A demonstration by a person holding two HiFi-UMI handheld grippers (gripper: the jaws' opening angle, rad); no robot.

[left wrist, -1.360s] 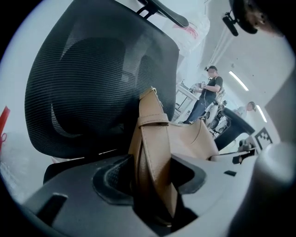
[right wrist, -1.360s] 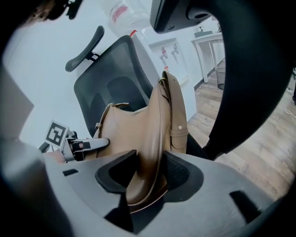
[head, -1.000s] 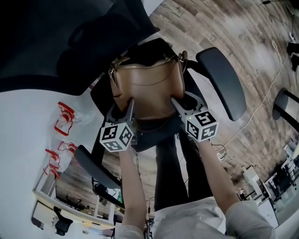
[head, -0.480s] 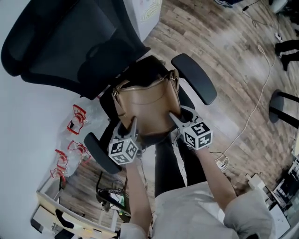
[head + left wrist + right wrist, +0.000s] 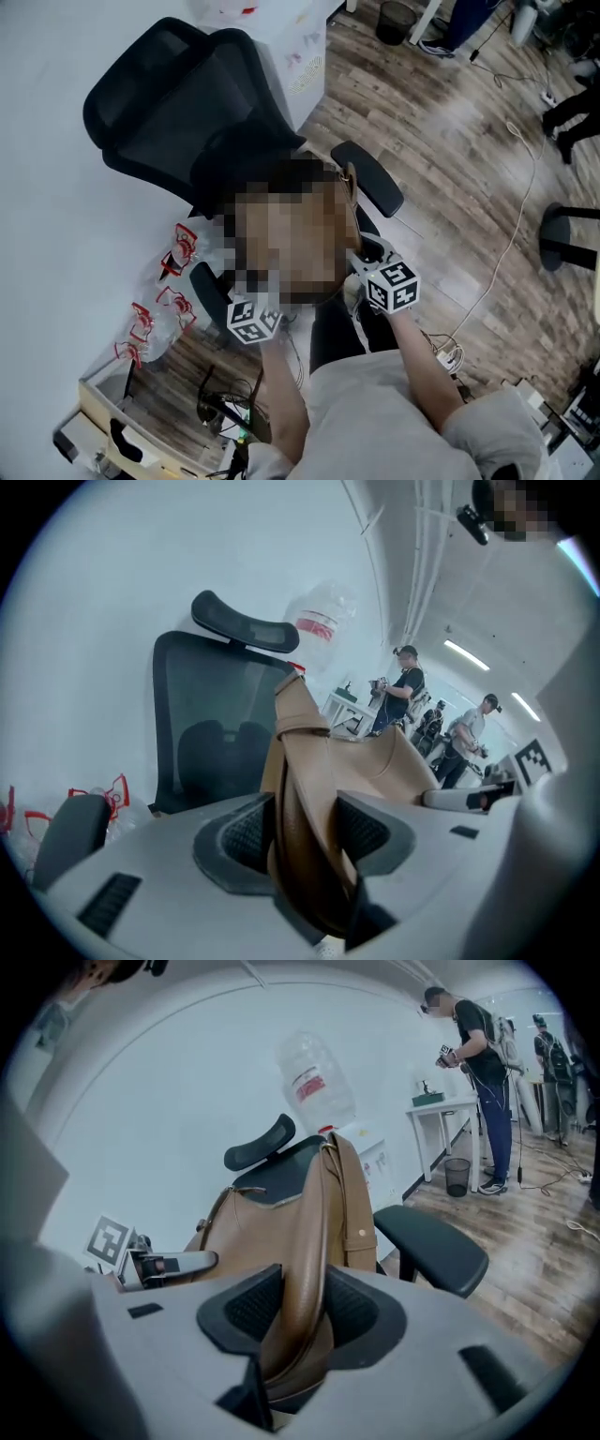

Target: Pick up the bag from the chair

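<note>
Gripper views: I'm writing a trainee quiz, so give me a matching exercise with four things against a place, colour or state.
1 brown bag
2 office chair
3 water bottle
4 waste bin

A black
B under a white desk
C upside down, clear
D clamped by left gripper and right gripper

Pairs: 1-D, 2-A, 3-C, 4-B.
The left gripper's jaws have just been closing further on the brown bag.

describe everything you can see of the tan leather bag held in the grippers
The tan leather bag looks soft and smooth, with an open top and a side strap bearing a small pale stud. It is upright in front of the black mesh office chair. The left gripper pinches one end edge, its jaws having just closed further; the right gripper pinches the other end. A mosaic patch covers most of it in the head view.
</note>
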